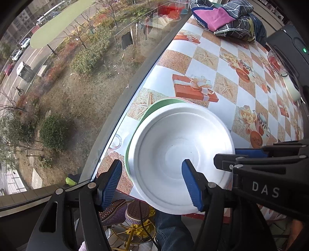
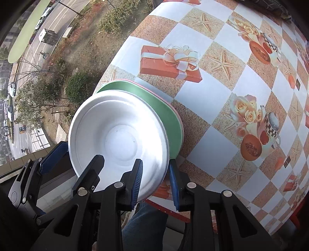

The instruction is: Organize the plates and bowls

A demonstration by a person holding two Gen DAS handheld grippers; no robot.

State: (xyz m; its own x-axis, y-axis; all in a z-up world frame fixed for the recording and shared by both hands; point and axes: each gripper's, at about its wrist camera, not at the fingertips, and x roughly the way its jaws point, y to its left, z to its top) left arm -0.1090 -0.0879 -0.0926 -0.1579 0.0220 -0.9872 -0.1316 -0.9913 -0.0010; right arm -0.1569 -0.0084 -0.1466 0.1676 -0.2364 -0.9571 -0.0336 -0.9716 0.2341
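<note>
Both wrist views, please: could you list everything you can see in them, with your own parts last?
white plate: one, white, tilted, on the stack at the table's near corner, overhanging the edge.
green plate: one, green, under the white plate.
pink plate: one, pink, only its rim showing beneath the green one.
table: one, checkered cloth with gift, starfish and rose prints.
folded clothes: a pile, purple and dark checked, far end of the table.
right gripper: fingers blue-padded, either side of the white plate's rim, gap visible.
left gripper: open, beside the plate.
</note>
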